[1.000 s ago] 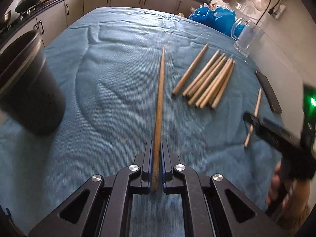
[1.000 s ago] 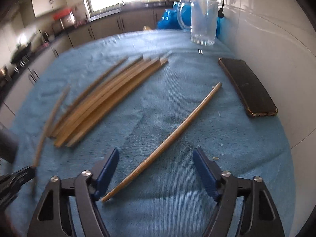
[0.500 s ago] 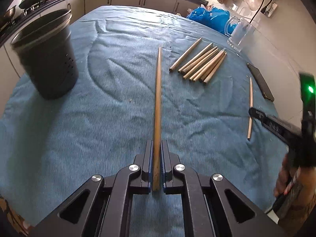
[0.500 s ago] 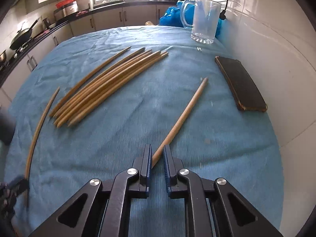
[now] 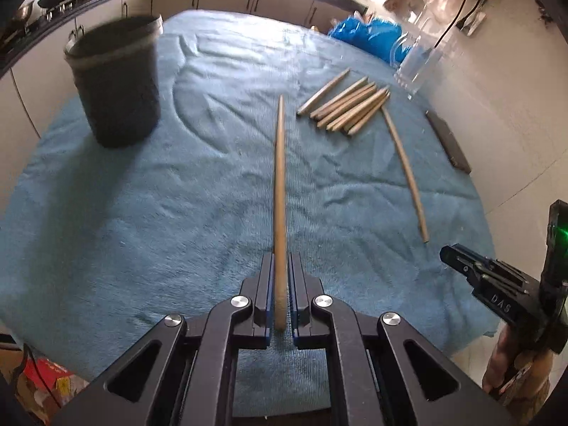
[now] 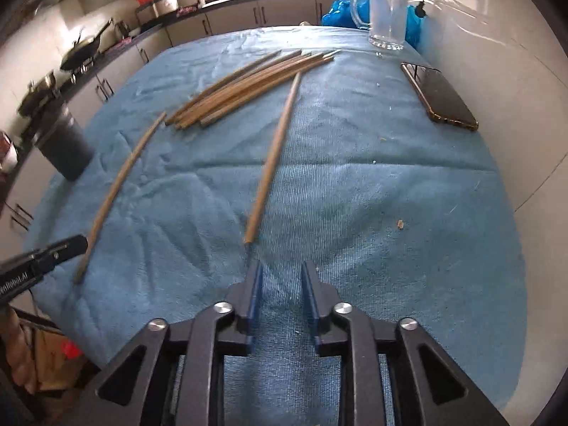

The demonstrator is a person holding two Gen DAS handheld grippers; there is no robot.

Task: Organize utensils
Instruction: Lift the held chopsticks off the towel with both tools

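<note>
Left claw (image 5: pixel 281 273) clamped on our chopstick (image 5: pixel 279 191) above blue-clothed worktop (image 5: pixel 142 213), right claw (image 6: pixel 280 277) empty, jaws just opening, second chopstick (image 6: pixel 271 156) lying ahead, bundle (image 6: pixel 248 85) beyond, dark holder (image 5: pixel 115 78) at left.

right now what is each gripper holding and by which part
Left gripper: one chopstick, clamped at its near end. Right gripper: nothing, jaws apart.

- A table covered by a wrinkled blue towel (image 6: pixel 355 184).
- A bundle of wooden chopsticks (image 6: pixel 248 85) lies on it, with one loose chopstick (image 6: pixel 273 149) beside the bundle.
- A dark cylindrical holder (image 5: pixel 117 81) stands at one edge.
- A glass jug (image 6: pixel 387 10) and a phone (image 6: pixel 440 96) sit at the wall side.
</note>
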